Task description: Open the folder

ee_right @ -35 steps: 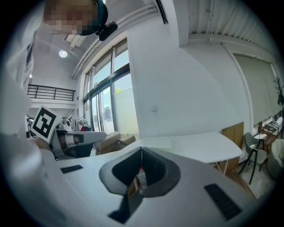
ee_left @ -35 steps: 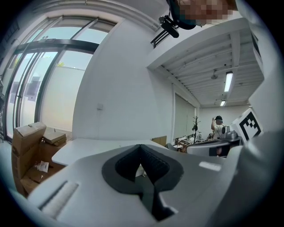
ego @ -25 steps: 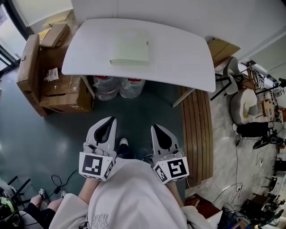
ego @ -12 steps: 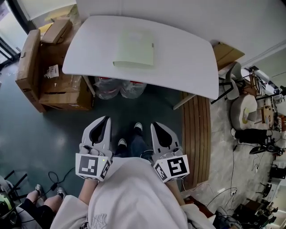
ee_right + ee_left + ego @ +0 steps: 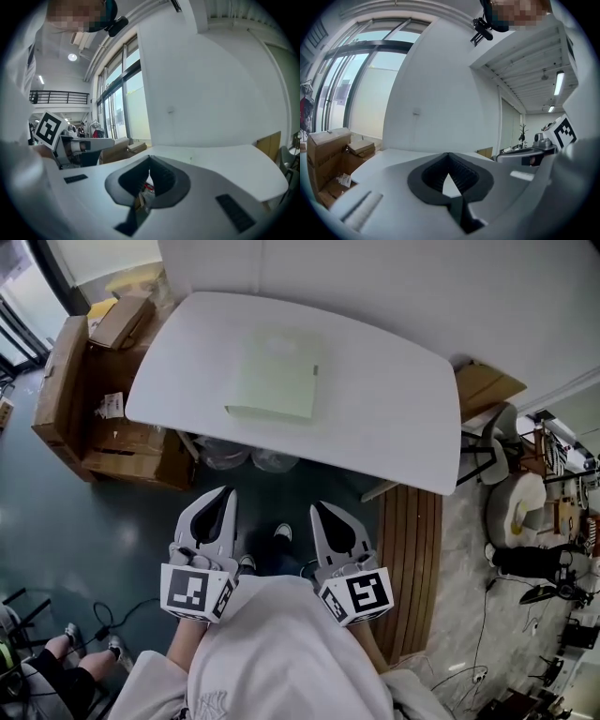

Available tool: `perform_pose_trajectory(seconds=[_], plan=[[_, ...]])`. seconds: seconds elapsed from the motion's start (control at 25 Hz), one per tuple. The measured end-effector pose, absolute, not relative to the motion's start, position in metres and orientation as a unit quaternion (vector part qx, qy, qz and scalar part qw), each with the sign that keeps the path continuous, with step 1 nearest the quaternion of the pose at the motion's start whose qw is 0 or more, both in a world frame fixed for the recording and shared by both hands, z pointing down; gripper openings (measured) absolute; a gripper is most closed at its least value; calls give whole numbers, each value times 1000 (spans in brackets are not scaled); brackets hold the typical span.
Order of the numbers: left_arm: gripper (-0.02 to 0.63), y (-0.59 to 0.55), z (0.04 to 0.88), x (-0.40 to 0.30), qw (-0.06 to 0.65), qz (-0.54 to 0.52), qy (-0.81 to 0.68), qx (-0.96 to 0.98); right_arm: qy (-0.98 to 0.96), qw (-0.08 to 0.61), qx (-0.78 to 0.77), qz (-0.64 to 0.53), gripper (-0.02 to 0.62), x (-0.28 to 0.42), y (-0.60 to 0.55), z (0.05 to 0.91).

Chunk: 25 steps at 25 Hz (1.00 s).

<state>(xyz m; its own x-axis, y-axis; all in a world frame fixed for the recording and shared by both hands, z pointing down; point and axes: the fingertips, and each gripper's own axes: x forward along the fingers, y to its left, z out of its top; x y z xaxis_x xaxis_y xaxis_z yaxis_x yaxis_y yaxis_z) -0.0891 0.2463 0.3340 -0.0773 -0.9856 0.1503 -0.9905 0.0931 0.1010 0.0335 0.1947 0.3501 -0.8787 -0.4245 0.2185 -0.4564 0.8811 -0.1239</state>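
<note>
A pale green folder (image 5: 276, 374) lies closed and flat on the white table (image 5: 394, 418), toward its left half. Both grippers are held close to the person's body, well short of the table's near edge. My left gripper (image 5: 222, 494) is shut with nothing in it, its tips meeting in the left gripper view (image 5: 449, 155). My right gripper (image 5: 318, 509) is also shut and empty; the right gripper view shows its jaws (image 5: 149, 160) closed, pointing toward the table edge. The folder does not show in either gripper view.
Cardboard boxes (image 5: 89, 395) stand left of the table. Water bottles (image 5: 247, 457) sit under it. A slatted wooden bench (image 5: 414, 559) lies to the right, with chairs and clutter (image 5: 520, 493) beyond. The floor is dark green. Another person's legs (image 5: 56, 671) show at lower left.
Both grippers have moved forward together toward the table, staying shut. The table and folder now appear nearer and larger in the head view.
</note>
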Motion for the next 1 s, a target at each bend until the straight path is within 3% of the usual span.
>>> perform_pose_trajectory(seconds=[0.6, 1.0], plan=[[8, 164, 334, -60, 88, 13, -734, 673, -958, 86, 253, 106, 8, 67, 107, 361], [8, 143, 341, -74, 98, 6, -730, 676, -956, 96, 257, 108, 8, 54, 90, 366]])
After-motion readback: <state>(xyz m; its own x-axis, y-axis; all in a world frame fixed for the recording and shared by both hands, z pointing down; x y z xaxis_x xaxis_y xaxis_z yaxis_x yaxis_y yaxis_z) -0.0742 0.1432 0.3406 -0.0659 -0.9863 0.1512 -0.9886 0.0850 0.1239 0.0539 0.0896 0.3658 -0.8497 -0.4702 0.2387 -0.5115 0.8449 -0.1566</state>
